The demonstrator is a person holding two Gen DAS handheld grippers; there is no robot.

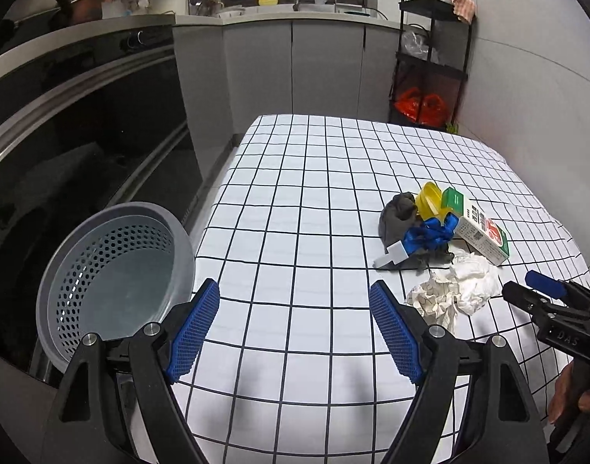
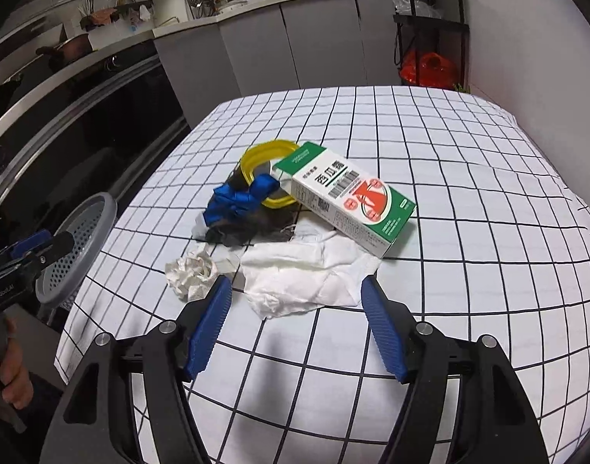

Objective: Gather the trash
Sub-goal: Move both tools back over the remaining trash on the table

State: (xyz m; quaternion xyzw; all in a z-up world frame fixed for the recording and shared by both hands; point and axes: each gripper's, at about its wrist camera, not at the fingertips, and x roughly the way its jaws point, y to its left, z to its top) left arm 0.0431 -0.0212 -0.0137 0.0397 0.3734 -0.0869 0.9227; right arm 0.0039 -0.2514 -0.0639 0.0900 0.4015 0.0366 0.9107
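The white tissue (image 2: 306, 278) lies just ahead of the empty, parted right tongs (image 2: 295, 324); left tongs (image 1: 295, 328), also open and empty, sit farther off.

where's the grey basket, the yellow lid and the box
grey basket (image 1: 101, 270), left wrist view, on its perforated inner wall
yellow lid (image 2: 256, 154), right wrist view, on its bare rim at the left
box (image 2: 353, 197), right wrist view, on its printed top face

Mixed trash heap (image 2: 295, 224) on checked tablecloth (image 2: 469, 193)
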